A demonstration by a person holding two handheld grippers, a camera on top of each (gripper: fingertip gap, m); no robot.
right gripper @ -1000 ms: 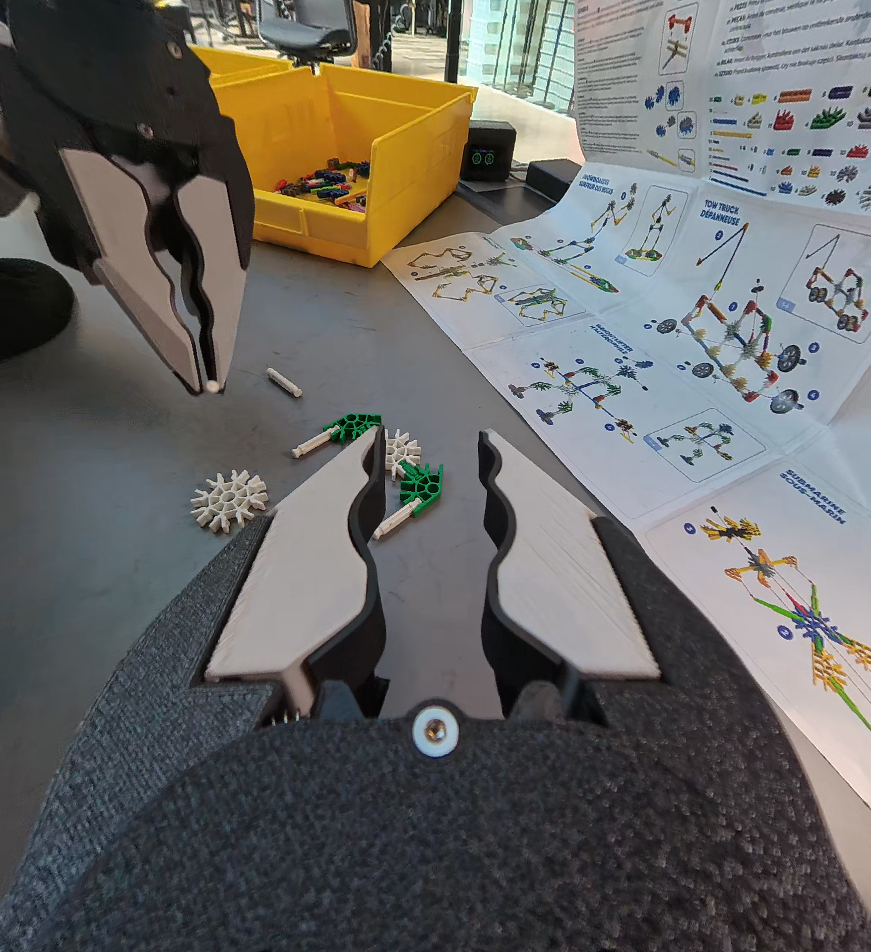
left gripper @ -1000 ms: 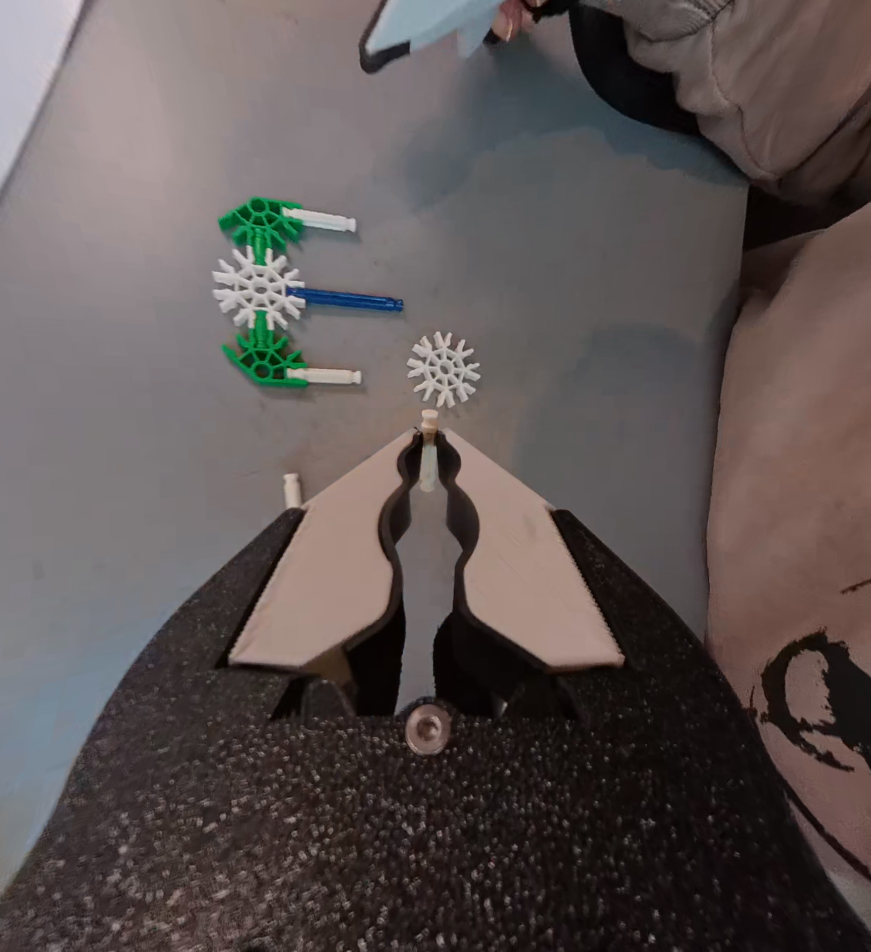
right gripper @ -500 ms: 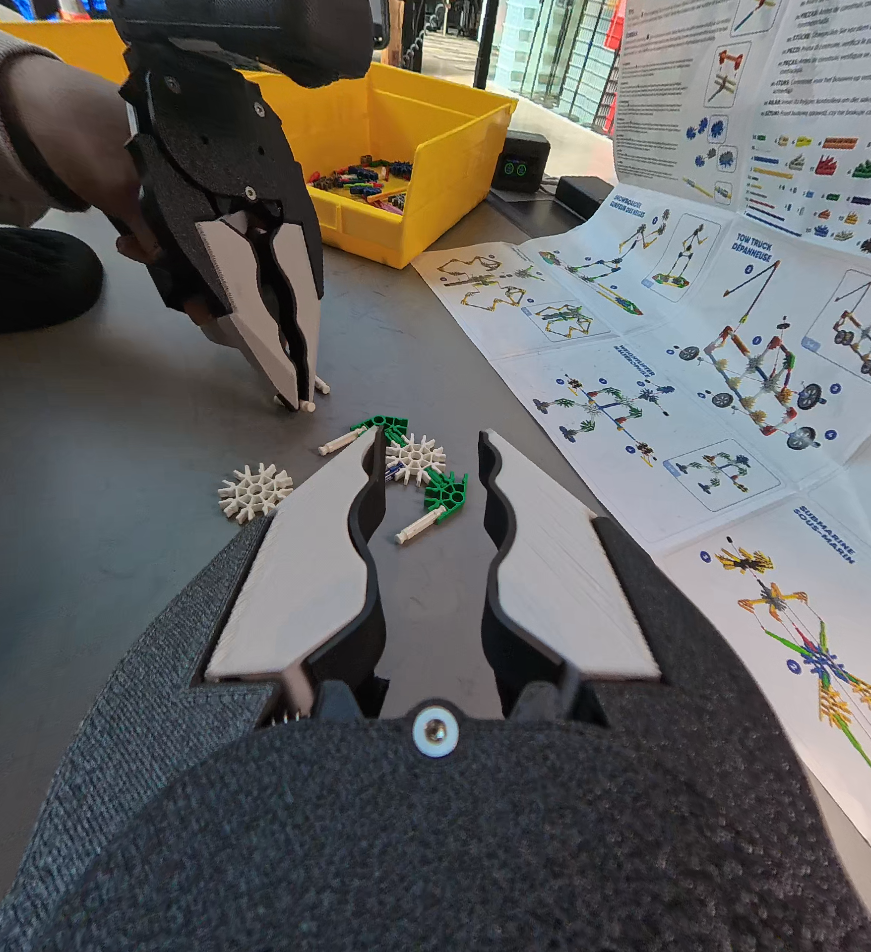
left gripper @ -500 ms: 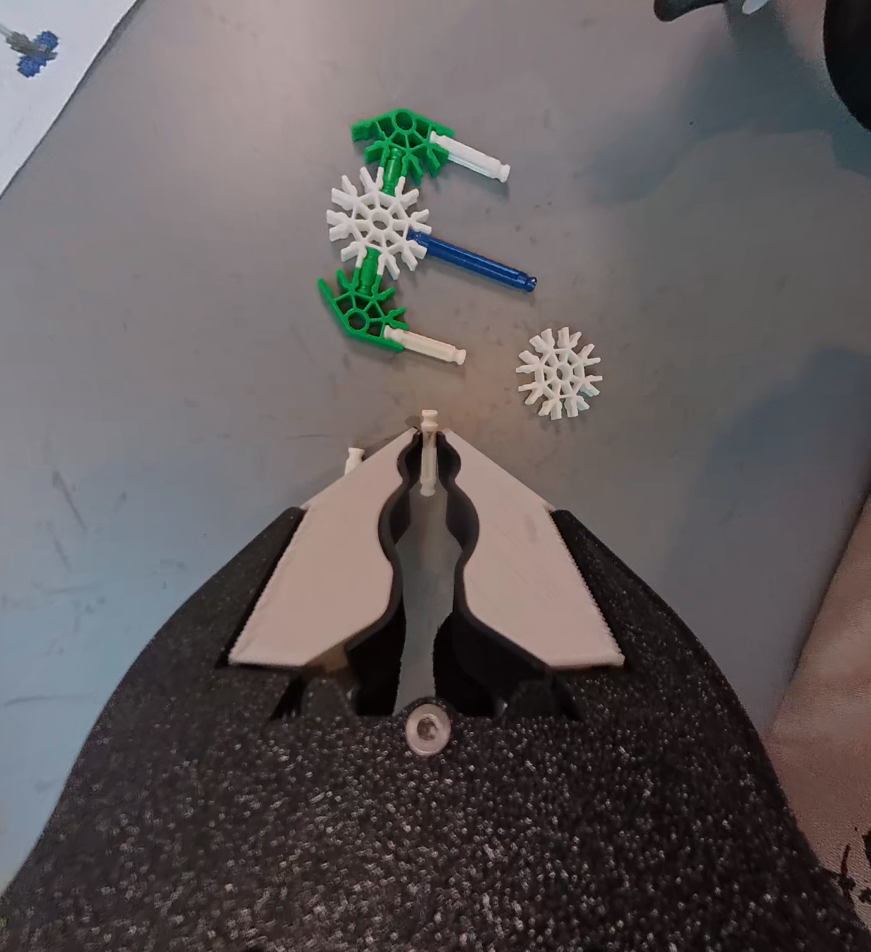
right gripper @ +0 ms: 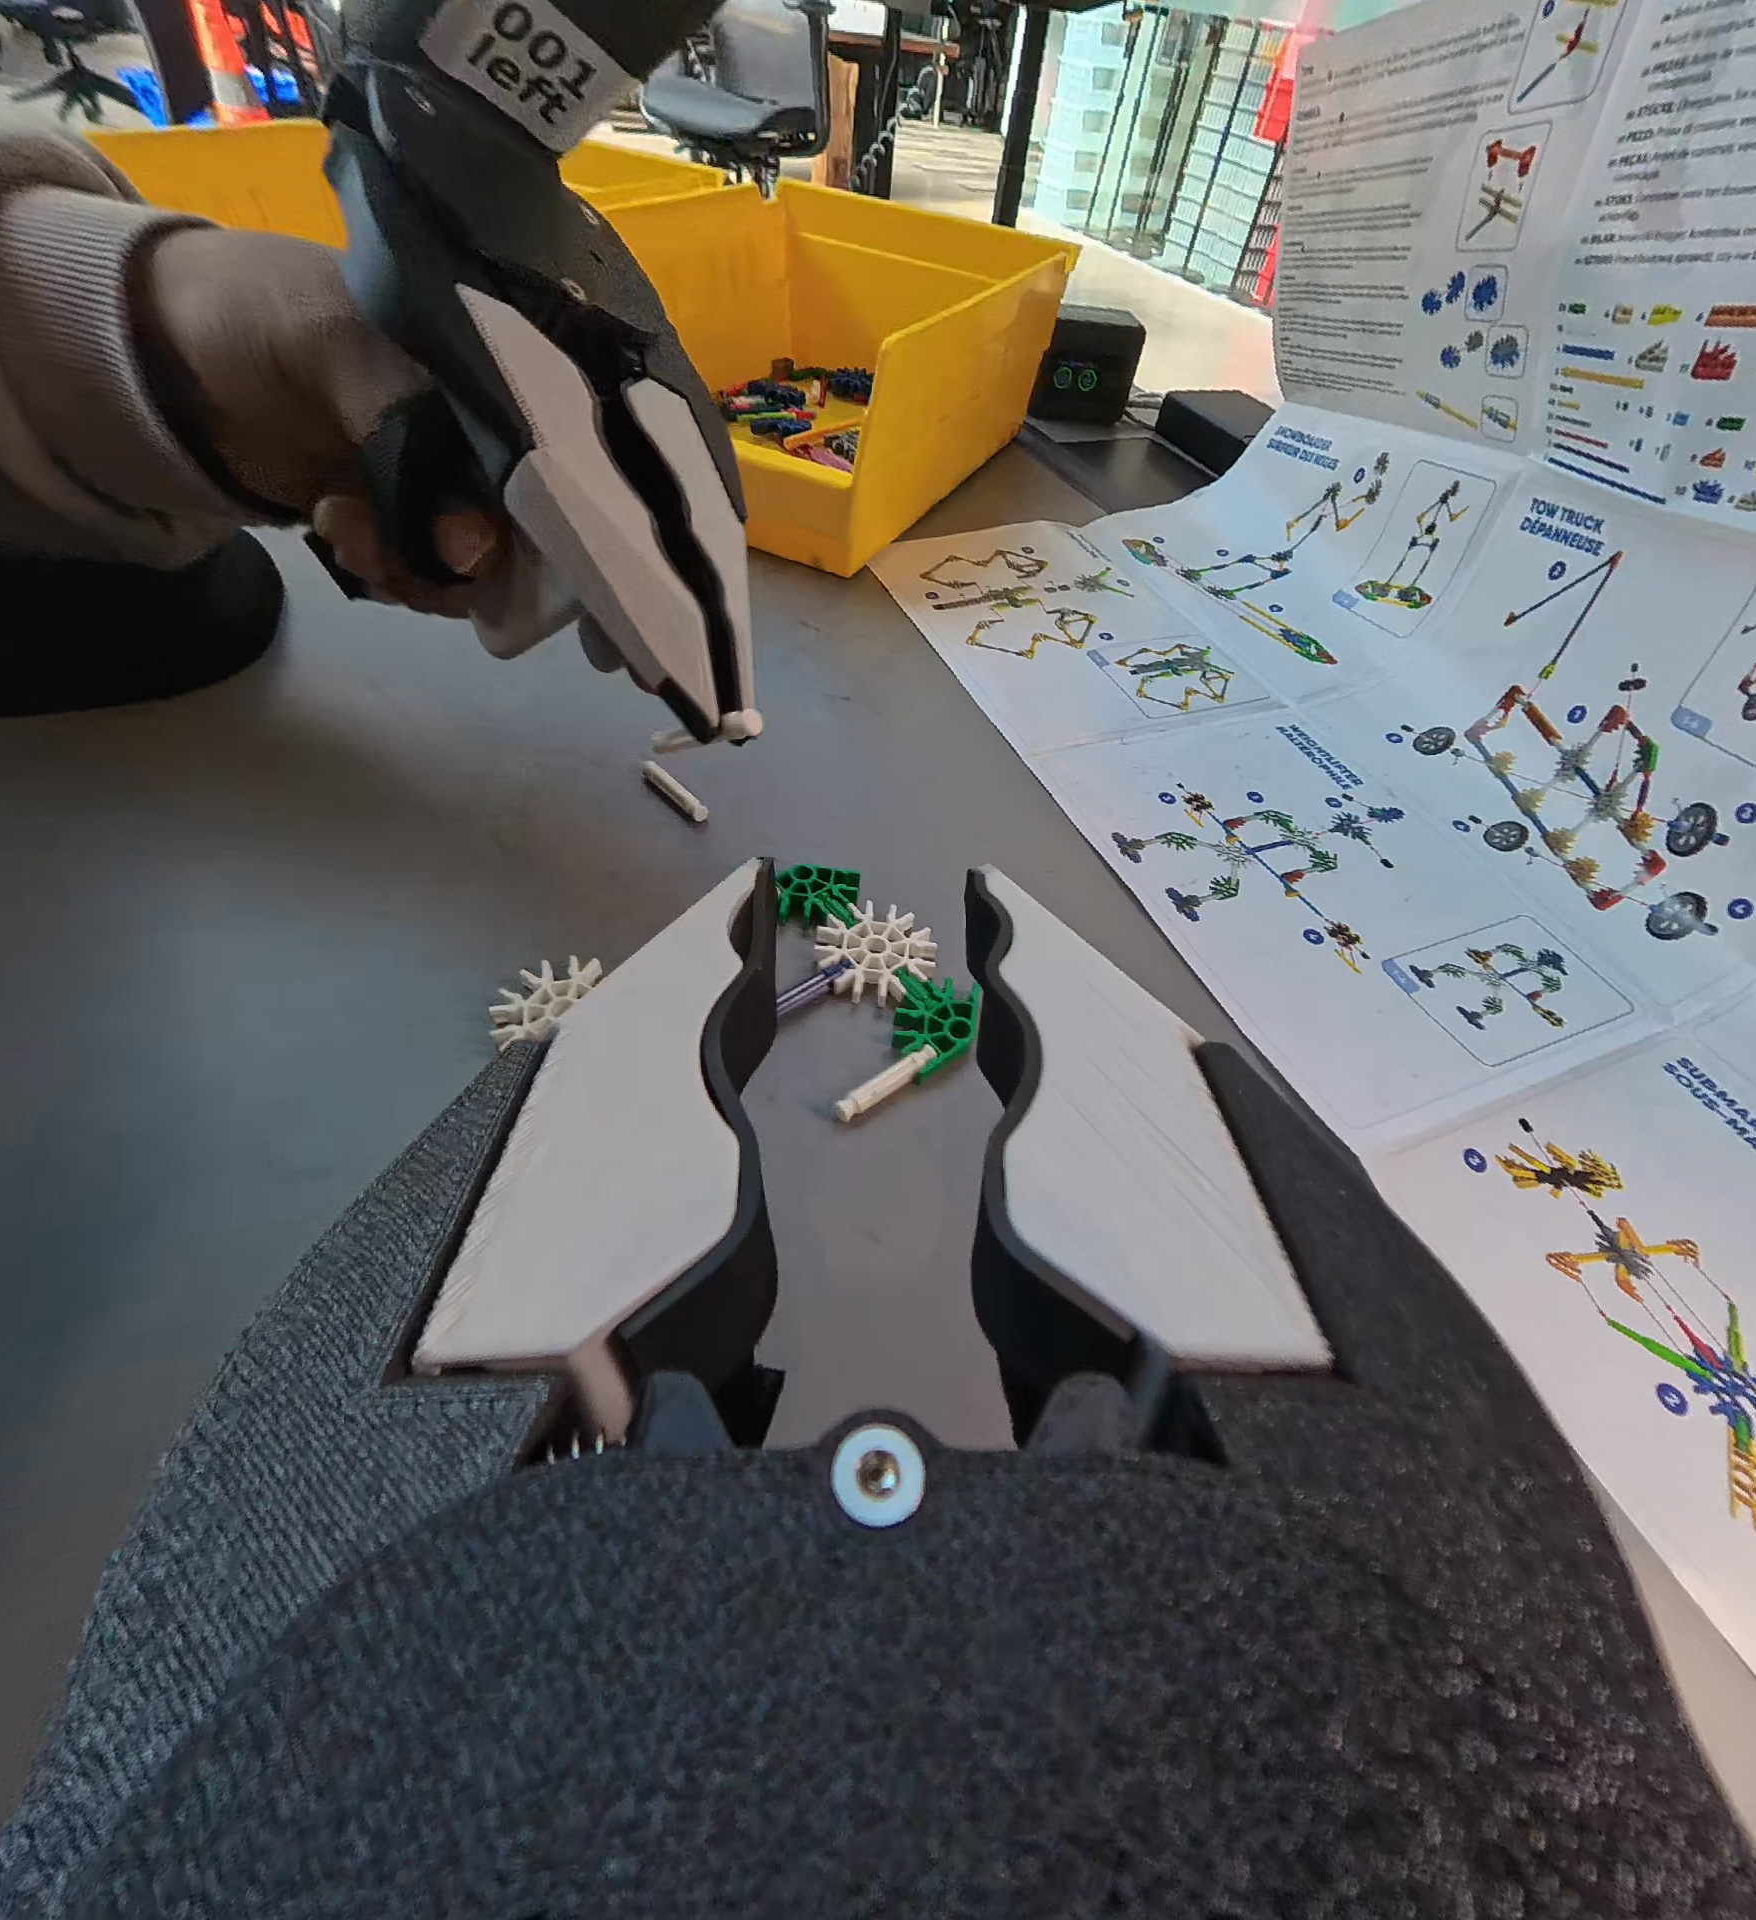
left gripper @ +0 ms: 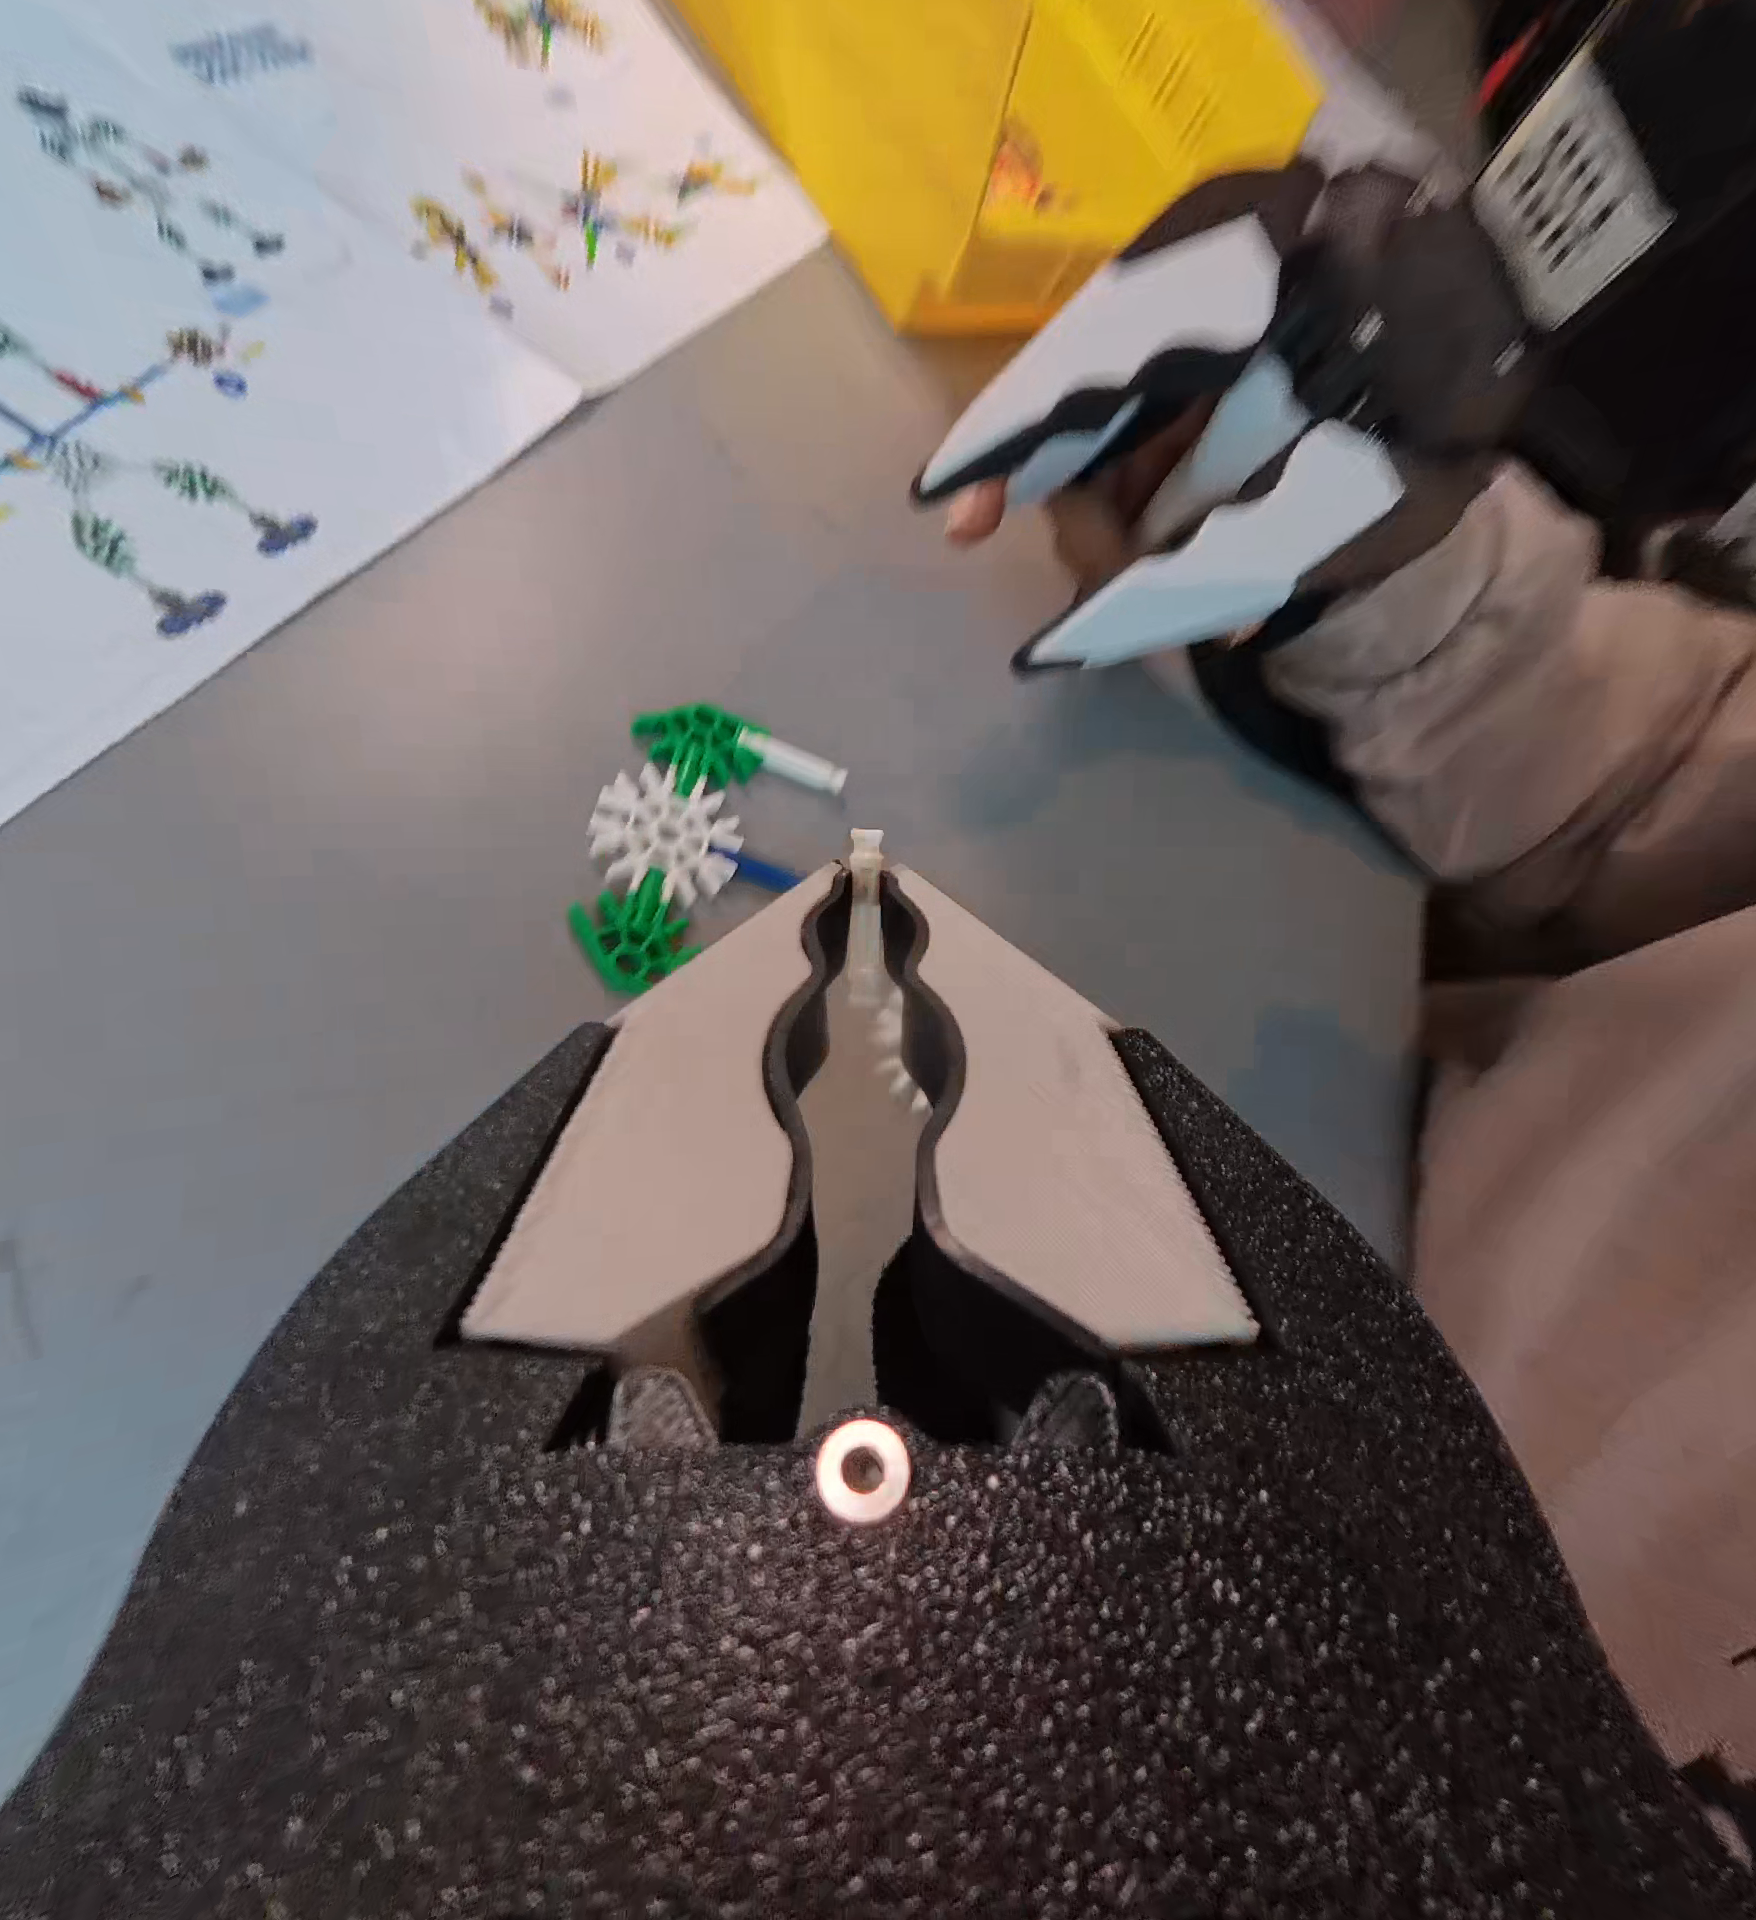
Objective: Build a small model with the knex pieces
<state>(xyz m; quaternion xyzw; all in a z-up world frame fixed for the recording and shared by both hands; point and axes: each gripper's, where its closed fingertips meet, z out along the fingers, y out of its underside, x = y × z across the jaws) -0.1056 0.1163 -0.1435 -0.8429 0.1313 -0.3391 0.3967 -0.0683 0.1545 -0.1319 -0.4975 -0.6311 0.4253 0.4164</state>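
- We see the left gripper (left gripper: 863, 883) clenched on a short white rod (left gripper: 866, 914); only the right wrist view shows a second rod (right gripper: 674, 792) lying on the grey table (right gripper: 230, 935) beneath.
- The right gripper (right gripper: 869, 894) hangs released over the green-and-white assembly (right gripper: 879, 961); loose white connector (right gripper: 541, 1000) just beside its left finger.

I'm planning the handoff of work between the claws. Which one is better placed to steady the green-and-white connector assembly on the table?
Right, probably. The right claw is open with the connector assembly lying between its fingertips. The left claw is shut on a short white rod and sits farther from it.
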